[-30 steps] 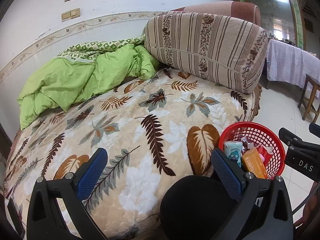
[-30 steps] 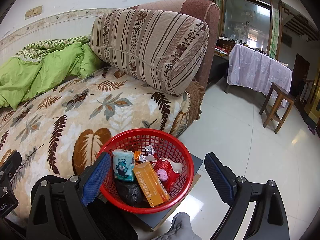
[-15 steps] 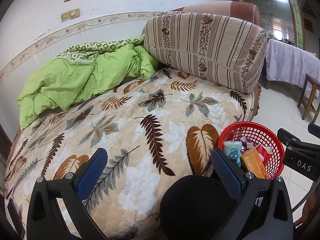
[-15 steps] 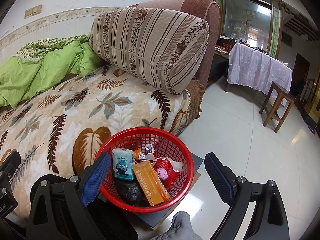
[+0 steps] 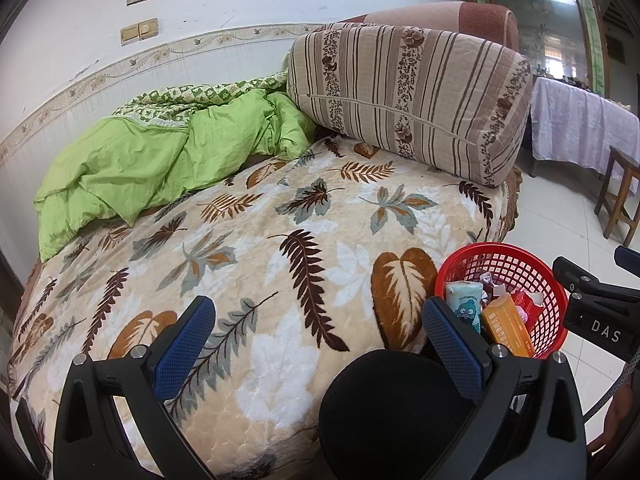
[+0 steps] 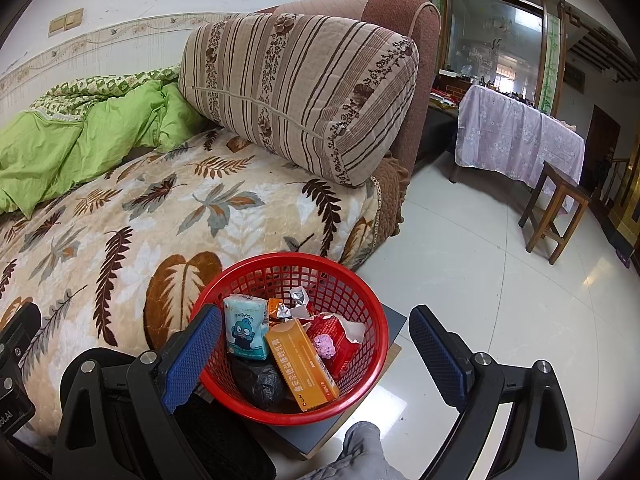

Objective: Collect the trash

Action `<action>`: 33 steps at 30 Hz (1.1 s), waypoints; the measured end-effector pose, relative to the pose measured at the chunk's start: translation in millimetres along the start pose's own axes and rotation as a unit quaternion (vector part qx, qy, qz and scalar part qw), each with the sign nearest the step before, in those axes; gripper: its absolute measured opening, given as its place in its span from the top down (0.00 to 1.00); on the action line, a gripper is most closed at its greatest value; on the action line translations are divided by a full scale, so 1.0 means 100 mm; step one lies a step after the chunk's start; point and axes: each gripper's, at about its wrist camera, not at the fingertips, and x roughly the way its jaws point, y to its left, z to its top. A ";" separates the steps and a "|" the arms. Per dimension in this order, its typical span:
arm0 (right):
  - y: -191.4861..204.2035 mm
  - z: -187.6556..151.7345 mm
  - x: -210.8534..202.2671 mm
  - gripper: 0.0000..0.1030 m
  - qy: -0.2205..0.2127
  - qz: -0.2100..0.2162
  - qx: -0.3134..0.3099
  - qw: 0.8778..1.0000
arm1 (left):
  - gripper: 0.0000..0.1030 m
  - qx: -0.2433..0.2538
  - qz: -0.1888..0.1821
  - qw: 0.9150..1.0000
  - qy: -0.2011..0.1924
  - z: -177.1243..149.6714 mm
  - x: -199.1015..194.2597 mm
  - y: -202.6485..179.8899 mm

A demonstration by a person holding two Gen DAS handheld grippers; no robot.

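Beside the bed: red basket (image 6: 294,336) sits on a low grey stand, touching the bed's near edge, probably so trash can be dropped straight in.
Basket contents: blue tissue pack (image 6: 245,332), orange box (image 6: 302,364), red wrapper (image 6: 334,342), black bag (image 6: 258,384), foil scraps.
Left gripper (image 5: 316,352): fingers spread wide, holding nothing, above the leaf-print blanket (image 5: 256,264).
Right gripper (image 6: 316,356): fingers spread wide, empty, framing the basket from above without touching it.
Bed surface: no loose trash visible on the blanket; green quilt (image 5: 160,160) and striped bolster (image 5: 408,96) lie at the back.
Judgement: collection looks finished or nearly so; anything hidden under the quilt cannot be told.
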 end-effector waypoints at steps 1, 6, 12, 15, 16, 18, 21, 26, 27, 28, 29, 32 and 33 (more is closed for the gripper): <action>0.00 0.00 0.00 0.07 0.000 0.000 0.000 1.000 | 0.00 0.000 0.000 1.000 0.000 0.00 0.00 0.00; 0.00 0.00 0.00 0.07 0.000 0.000 0.000 1.000 | 0.00 0.000 0.000 1.000 0.000 0.00 0.00 0.00; 0.00 0.00 0.00 0.07 0.000 0.000 0.000 1.000 | 0.00 -0.001 0.000 1.000 0.000 0.00 0.00 0.00; 0.00 0.00 0.01 0.07 0.000 0.003 -0.003 1.000 | 0.00 -0.005 -0.003 1.000 0.004 -0.02 0.01 0.01; 0.02 0.00 0.02 0.07 0.000 0.007 -0.006 1.000 | 0.00 -0.010 0.001 1.000 0.006 -0.02 0.01 0.04; 0.09 0.00 0.06 0.07 0.002 0.020 -0.020 1.000 | 0.00 -0.027 0.007 1.000 0.011 -0.02 0.03 0.15; 0.32 0.08 0.14 0.07 0.011 0.055 -0.059 0.997 | 0.00 -0.057 0.036 0.998 0.017 -0.03 0.06 0.45; 0.96 0.36 0.18 0.07 0.015 0.125 -0.108 0.986 | 0.00 -0.124 0.122 0.984 0.035 -0.12 0.16 1.12; 1.11 0.40 0.18 0.07 0.014 0.137 -0.114 0.984 | 0.00 -0.137 0.141 0.980 0.043 -0.16 0.19 1.27; 1.28 0.44 0.19 0.07 0.014 0.151 -0.121 0.981 | 0.00 -0.147 0.156 0.975 0.050 -0.19 0.22 1.39; 1.49 0.47 0.20 0.07 0.015 0.164 -0.126 0.978 | 0.00 -0.159 0.175 0.970 0.062 -0.24 0.27 1.54; 2.03 0.49 0.40 0.07 0.046 0.186 -0.152 0.970 | 0.00 -0.191 0.206 0.955 0.092 -0.38 0.40 1.88; 2.19 0.48 0.48 0.07 0.060 0.191 -0.159 0.967 | 0.00 -0.199 0.208 0.952 0.099 -0.42 0.45 1.96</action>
